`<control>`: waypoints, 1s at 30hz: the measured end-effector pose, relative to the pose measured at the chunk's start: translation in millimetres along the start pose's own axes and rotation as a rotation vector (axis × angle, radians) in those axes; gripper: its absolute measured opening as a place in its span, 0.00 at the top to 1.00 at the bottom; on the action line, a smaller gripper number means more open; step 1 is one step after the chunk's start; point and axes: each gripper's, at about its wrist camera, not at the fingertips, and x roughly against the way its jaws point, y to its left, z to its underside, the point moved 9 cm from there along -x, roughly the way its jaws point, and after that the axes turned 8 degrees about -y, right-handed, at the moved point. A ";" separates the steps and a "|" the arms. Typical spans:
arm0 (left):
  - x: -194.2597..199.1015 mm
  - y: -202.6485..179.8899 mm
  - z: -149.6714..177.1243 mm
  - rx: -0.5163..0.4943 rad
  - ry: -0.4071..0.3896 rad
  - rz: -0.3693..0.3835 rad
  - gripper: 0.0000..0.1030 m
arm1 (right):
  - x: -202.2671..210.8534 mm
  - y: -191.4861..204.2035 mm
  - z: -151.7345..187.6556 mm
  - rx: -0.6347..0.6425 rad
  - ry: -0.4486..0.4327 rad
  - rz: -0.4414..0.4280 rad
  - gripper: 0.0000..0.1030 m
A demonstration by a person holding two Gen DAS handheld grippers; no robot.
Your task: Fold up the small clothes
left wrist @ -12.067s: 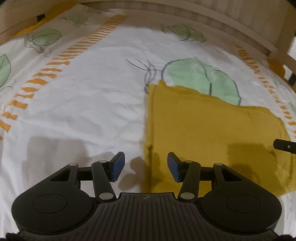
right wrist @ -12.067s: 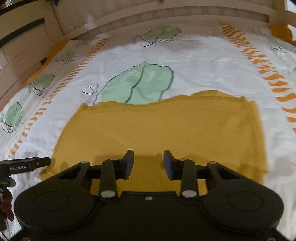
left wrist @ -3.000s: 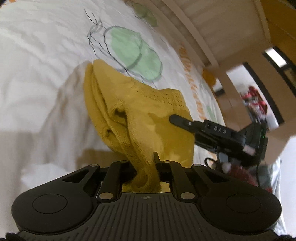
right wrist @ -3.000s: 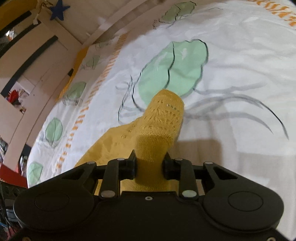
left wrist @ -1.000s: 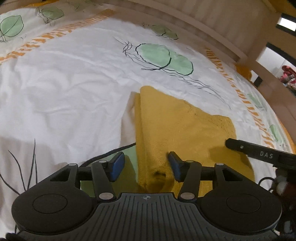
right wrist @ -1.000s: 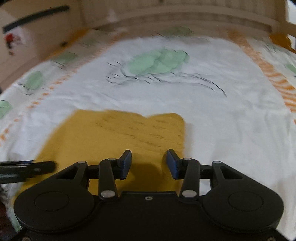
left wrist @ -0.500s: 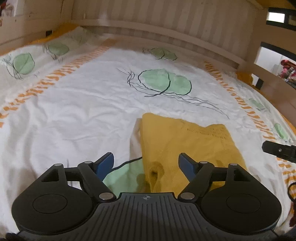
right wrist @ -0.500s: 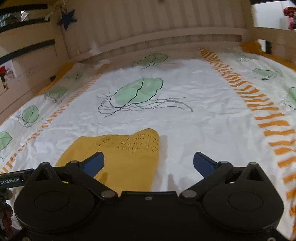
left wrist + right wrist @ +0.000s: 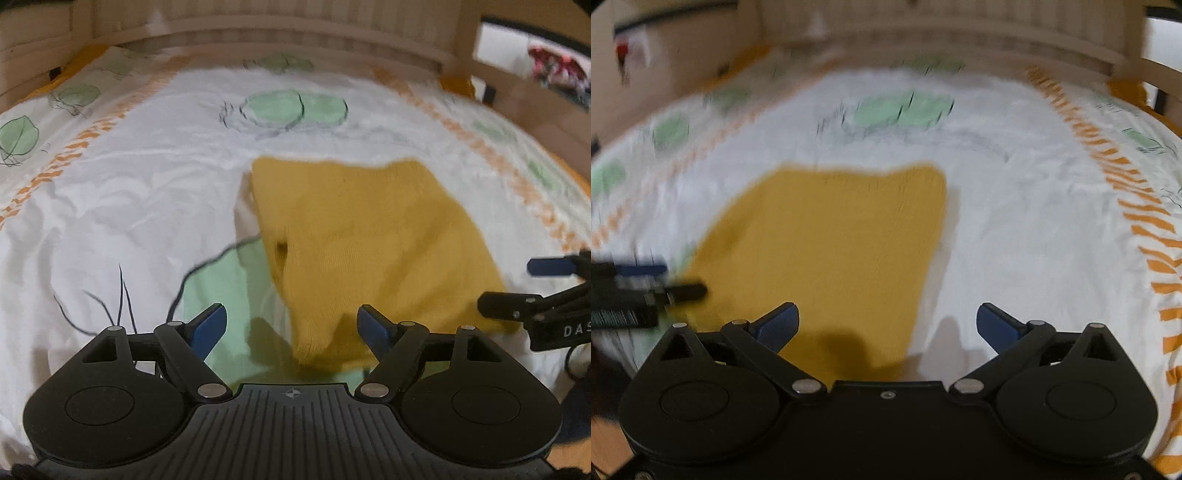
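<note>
A mustard-yellow knitted garment (image 9: 369, 236) lies folded on the white bedsheet (image 9: 129, 192); it also shows in the right wrist view (image 9: 831, 243). My left gripper (image 9: 293, 326) is open and empty, its jaws spread over the garment's near left corner. My right gripper (image 9: 886, 325) is open wide and empty, over the garment's near right edge. The right gripper shows at the right edge of the left wrist view (image 9: 546, 295). The left gripper shows at the left edge of the right wrist view (image 9: 639, 288). Both views are blurred.
The sheet has green leaf prints (image 9: 291, 109) and orange dashed stripes (image 9: 1137, 206). A wooden bed rail (image 9: 295, 40) runs along the far side and wooden rails stand at the right (image 9: 535, 96).
Both grippers let go of the garment and opened wide. The views have swung and come closer to the garment, which lies folded smaller than before.
</note>
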 end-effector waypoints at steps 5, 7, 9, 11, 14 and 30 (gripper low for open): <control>1.7 15.9 16.1 0.063 0.046 0.015 0.25 | -4.4 -5.4 28.9 0.058 0.102 0.021 0.01; 4.2 22.9 18.4 0.084 0.048 0.005 0.23 | -3.2 -10.9 32.1 0.039 0.109 0.018 0.01; 5.5 29.5 21.5 0.109 0.054 0.011 0.23 | -2.7 -15.3 35.1 0.030 0.117 0.016 0.01; 9.1 32.7 20.9 0.125 0.046 0.015 0.23 | -2.2 -17.7 37.6 0.017 0.123 0.007 0.01; 20.5 34.5 12.3 0.109 -0.019 0.000 0.23 | 4.7 -21.1 35.4 0.004 0.101 0.004 0.01; 26.6 8.7 -22.6 0.043 -0.156 -0.104 0.23 | 45.4 -47.3 -4.2 -0.197 -0.178 0.013 0.01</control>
